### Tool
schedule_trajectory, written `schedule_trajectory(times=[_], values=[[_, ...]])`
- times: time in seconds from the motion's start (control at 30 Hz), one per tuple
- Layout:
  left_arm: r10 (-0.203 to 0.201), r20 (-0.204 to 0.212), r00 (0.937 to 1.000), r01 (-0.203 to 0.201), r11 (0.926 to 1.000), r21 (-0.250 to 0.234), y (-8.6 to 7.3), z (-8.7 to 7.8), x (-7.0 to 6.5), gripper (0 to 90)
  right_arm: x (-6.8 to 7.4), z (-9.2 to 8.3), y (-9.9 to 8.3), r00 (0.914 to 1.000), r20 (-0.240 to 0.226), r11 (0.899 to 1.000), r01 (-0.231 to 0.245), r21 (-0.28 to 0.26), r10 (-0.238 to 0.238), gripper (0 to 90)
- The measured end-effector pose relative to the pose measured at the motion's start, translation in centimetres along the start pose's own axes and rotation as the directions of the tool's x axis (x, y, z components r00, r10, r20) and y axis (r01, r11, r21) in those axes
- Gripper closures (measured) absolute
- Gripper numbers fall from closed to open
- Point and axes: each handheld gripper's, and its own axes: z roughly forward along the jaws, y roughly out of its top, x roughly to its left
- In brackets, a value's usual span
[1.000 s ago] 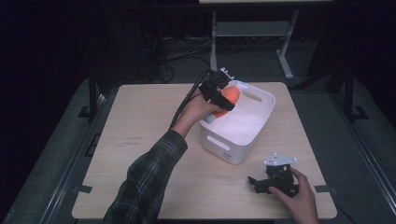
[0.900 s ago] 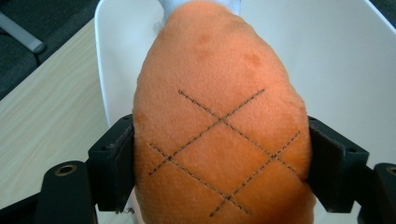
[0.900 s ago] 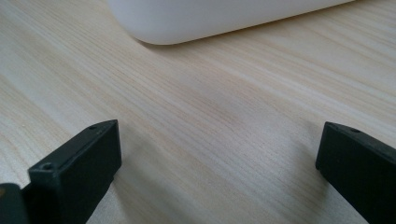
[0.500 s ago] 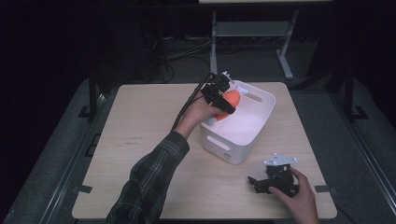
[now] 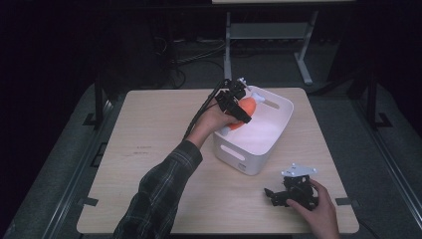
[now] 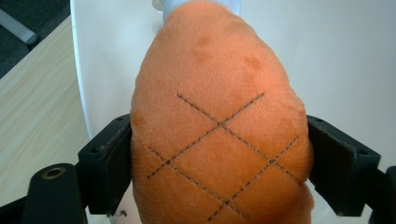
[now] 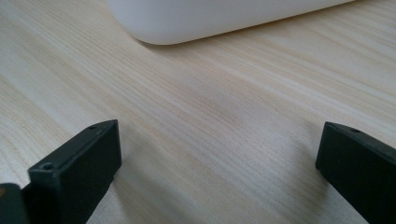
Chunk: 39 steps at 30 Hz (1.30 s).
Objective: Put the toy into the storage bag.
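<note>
Left gripper (image 5: 238, 105): it is held over the near-left rim of the white bin (image 5: 259, 149). Its jaws have just been opening and stand wide. The orange plush toy (image 6: 219, 135) is between them, and its sides touch both pads (image 6: 119, 163) in the left gripper view. If the pads press on it or not, I cannot tell.
Orange plush toy: it has an egg shape with a stitched diamond pattern. It fills the gap between the left jaws and hangs above the inside of the white bin.
Right gripper (image 5: 291, 191): it rests low on the table (image 5: 149, 149), near the front right edge, well apart from the left gripper. Its jaws stand wide with nothing between them, and light wood shows in the gap.
White bin: it stands just in front of the right jaws, a little apart from them. Its rounded bottom edge shows at the top of the right gripper view.
Surface: a light wooden table with fine grain and rounded corners.
Room: dark. Grey floor (image 5: 358, 134) lies around the table. Behind the left gripper, beyond the table, a pale metal stand (image 5: 268, 35) and black cables (image 5: 189, 62) are on the floor.
</note>
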Motion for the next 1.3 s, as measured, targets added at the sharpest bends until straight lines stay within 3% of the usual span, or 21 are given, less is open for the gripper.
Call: schedule_trajectory(times=[0.4,0.6,1.0,1.3], values=[[0.013,-0.013,0.9998,-0.013,0.9999,0.003,0.1,-0.1,-0.1,15.8,0.0,0.0,0.0,1.0000,0.000,1.000,0.000,0.000,0.000,0.0],[0.014,-0.019,0.9997,-0.014,0.9997,-0.019,0.3,-0.6,-0.2,14.6,0.0,0.0,0.0,1.0000,0.000,1.000,0.000,0.000,0.000,0.0],[0.052,-0.011,0.9986,-0.052,0.9986,-0.011,-0.3,-3.4,-0.3,14.7,0.0,0.0,0.0,1.0000,-0.001,1.000,0.000,0.000,0.000,0.0],[0.057,-0.016,0.9982,-0.058,0.9981,-0.022,-2.3,-5.6,0.2,14.7,0.0,0.0,0.0,1.0000,-0.001,1.000,0.002,0.000,-0.002,0.0]])
